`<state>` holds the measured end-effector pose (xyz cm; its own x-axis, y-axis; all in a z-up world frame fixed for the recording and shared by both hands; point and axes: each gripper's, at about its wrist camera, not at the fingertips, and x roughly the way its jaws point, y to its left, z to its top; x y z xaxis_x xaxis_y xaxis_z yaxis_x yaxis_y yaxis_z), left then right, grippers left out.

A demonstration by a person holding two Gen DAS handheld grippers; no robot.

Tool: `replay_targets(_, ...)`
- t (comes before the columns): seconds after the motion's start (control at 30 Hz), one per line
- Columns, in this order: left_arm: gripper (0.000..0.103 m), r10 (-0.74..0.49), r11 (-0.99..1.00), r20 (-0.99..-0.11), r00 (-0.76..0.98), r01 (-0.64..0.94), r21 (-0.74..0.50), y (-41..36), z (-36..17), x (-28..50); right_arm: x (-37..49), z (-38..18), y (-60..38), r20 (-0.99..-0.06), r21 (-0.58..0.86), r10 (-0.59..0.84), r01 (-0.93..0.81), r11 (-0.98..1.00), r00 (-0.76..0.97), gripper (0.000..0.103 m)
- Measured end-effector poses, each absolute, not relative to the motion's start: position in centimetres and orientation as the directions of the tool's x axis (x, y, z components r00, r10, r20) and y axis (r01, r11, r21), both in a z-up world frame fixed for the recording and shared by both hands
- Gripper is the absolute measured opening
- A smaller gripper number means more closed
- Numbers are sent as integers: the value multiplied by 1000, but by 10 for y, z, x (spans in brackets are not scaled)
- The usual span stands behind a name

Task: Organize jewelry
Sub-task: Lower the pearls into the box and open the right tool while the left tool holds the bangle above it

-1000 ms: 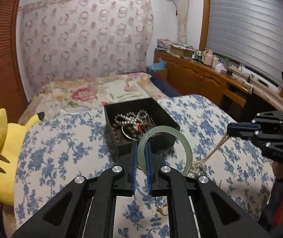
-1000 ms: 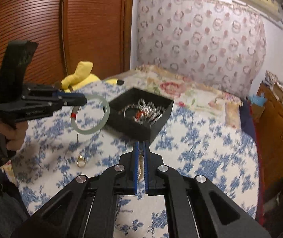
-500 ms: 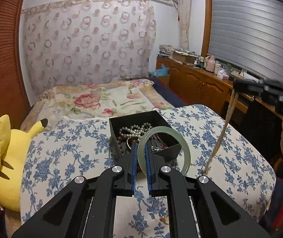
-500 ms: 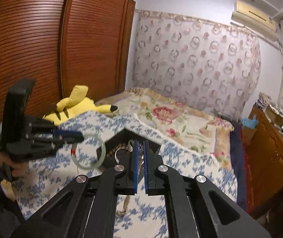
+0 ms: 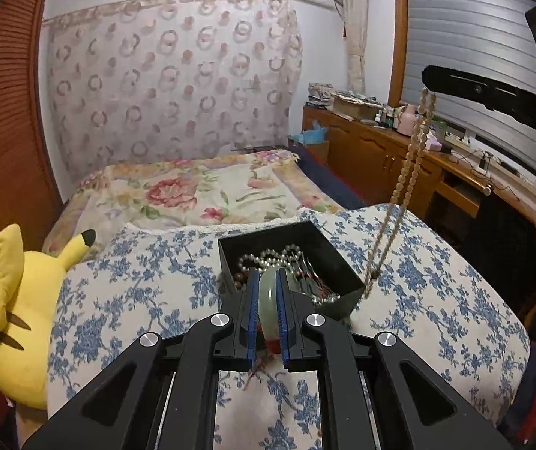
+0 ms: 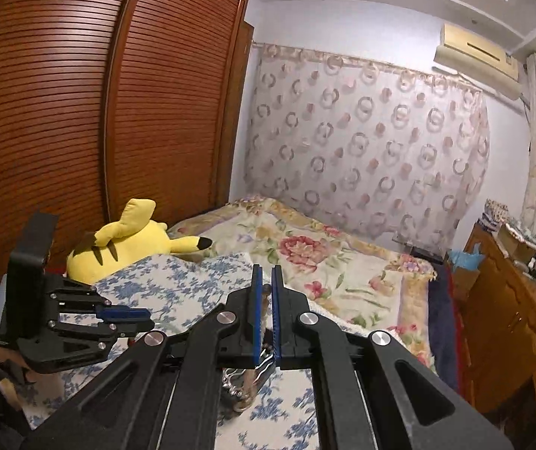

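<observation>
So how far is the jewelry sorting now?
Partly done: the black box on the bed already holds pearl strands and other pieces. In hand: the left gripper clamps a green bangle just before the box, and the right gripper holds a beaded necklace dangling beside the box. Left: both must still go in.

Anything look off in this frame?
Mostly fine. The bead necklace hanging from the right gripper trails outside the black box, its lower end beside the box's corner. The left gripper holds the green bangle.
</observation>
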<state>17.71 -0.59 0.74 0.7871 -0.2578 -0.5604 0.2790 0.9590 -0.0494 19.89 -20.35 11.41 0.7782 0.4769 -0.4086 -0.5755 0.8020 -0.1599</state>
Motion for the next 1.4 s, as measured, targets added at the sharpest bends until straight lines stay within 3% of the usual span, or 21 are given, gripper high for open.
replay_targets(0.07, 8, -257, 959, -557, 790, 279, -47, -6, 10, 182, 204, 118, -201, -405, -166, 472, -571, 804, 783, 5)
replay_targets(0.13, 0, -259, 959, -554, 791, 280, -48, -7, 13, 186, 208, 122, -200, -400, -170, 468, -566, 807, 788, 5)
replay_targets(0.33, 0, -268, 955, -549, 792, 295, -41, -14, 21, 201, 212, 128, -197, -390, -169, 474, -567, 806, 790, 5)
replay_targets(0.7, 0, -213, 969, -678, 704, 243, -52, 36, -37, 187, 216, 101, -179, -429, -152, 493, -598, 787, 757, 5)
replay_targets(0.77, 3, -199, 970, -705, 681, 240, -43, 40, -49, 189, 216, 100, -175, -423, -152, 495, -598, 787, 759, 5)
replay_targets(0.83, 22, -215, 964, -739, 638, 262, -54, 42, -63, 194, 217, 100, -173, -418, -153, 494, -595, 789, 763, 5)
replay_targets(0.87, 24, -205, 964, -751, 627, 264, -43, 41, -69, 196, 218, 100, -171, -419, -157, 492, -594, 789, 763, 5)
replay_targets(1.17, 25, -211, 957, -793, 572, 285, -49, 32, -102, 202, 222, 103, -170, -418, -171, 478, -583, 794, 773, 5)
replay_targets(1.2, 25, -206, 957, -792, 574, 286, -41, 31, -102, 202, 223, 101, -171, -422, -171, 475, -582, 795, 772, 5)
replay_targets(1.33, 6, -191, 948, -786, 588, 317, 6, 22, -103, 196, 228, 94, -171, -440, -164, 468, -581, 797, 766, 5)
replay_targets(1.4, 6, -191, 949, -786, 588, 315, 5, 22, -101, 193, 230, 88, -170, -452, -158, 466, -583, 797, 761, 6)
